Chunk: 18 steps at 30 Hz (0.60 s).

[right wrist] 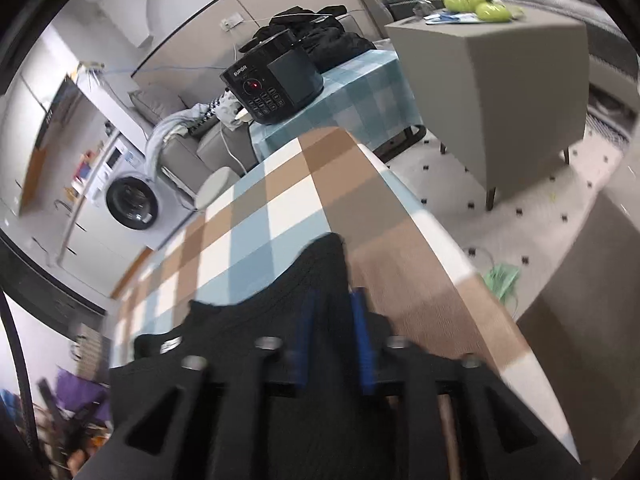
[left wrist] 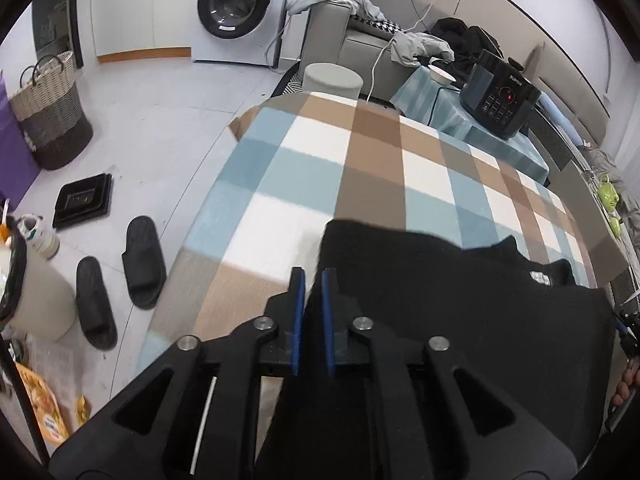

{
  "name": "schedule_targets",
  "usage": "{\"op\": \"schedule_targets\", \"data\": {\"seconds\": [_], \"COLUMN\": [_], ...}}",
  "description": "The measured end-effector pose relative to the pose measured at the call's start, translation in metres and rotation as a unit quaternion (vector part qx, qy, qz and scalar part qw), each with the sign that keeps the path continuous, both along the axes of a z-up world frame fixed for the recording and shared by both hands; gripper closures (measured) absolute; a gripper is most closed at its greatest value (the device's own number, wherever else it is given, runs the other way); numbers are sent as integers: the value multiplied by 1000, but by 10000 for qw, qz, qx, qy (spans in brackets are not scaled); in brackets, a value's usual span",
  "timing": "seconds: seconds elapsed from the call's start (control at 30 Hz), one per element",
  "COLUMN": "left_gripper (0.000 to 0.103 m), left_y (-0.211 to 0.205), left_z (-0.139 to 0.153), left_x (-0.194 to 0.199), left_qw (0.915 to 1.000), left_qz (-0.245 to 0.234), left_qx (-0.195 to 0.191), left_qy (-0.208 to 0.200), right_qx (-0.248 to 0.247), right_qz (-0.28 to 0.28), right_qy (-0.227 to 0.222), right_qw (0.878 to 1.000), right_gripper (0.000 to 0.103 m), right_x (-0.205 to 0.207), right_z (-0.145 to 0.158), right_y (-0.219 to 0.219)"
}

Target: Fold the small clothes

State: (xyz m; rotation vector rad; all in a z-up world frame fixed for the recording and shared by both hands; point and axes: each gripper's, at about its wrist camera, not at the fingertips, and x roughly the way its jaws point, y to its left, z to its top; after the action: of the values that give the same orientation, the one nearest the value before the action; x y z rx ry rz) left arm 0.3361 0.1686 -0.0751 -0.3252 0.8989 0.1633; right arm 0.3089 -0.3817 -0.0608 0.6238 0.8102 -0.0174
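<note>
Garment under handling: a small black knit piece of clothing [left wrist: 460, 304], lying partly on the bench [left wrist: 360, 152], which is covered with a checked cloth in blue, brown and white. In the left wrist view the left gripper [left wrist: 313, 280] has its blue-padded fingers [left wrist: 298, 304] drawn close together, and black fabric fills the narrow gap between them, so they are gripping the garment's left edge. From those fingers the fabric spreads to the right and ahead, with an uneven far edge and a small light label [left wrist: 540, 278] showing to the right of the fingers.

In the right wrist view, which is blurred, the right gripper [right wrist: 334, 304] likewise holds black fabric [right wrist: 320, 272] between its blue fingers [right wrist: 360, 332], which are pressed onto it. The cloth rises in a peak just ahead of these fingers and trails off to their left.

Beyond both sets of fingers stands a black electric pressure cooker [left wrist: 500, 96] on a second surface draped in teal check. Far ahead and left of the left fingers is a white front-loading washing machine [left wrist: 240, 8]. On the floor to their left lie a pair of black slippers [left wrist: 120, 276] and a woven laundry basket [left wrist: 50, 112].
</note>
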Motion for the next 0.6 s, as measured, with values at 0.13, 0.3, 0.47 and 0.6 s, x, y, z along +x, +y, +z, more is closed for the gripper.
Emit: {"op": "schedule_targets", "data": {"seconds": [0.13, 0.3, 0.47, 0.6], "left_gripper": [52, 36, 23, 23], "left_y": [6, 2, -16, -29], "left_z": [14, 37, 49, 46], "left_x": [-42, -109, -173, -217], "left_qw": [9996, 9991, 9978, 9981], "left_qz": [159, 83, -82, 73], "left_qx": [102, -66, -94, -93], "left_qy": [-208, -418, -648, -601], "right_qx": [25, 381, 389, 501], "right_qz": [58, 138, 316, 398], "right_qy": [-226, -247, -180, 89], "right_qw": [9997, 9989, 9986, 9979], "right_gripper": [60, 49, 38, 39], "right_x": [-48, -117, -181, -221], "right_z": [16, 26, 17, -5], "right_y": [-5, -12, -4, 4]}}
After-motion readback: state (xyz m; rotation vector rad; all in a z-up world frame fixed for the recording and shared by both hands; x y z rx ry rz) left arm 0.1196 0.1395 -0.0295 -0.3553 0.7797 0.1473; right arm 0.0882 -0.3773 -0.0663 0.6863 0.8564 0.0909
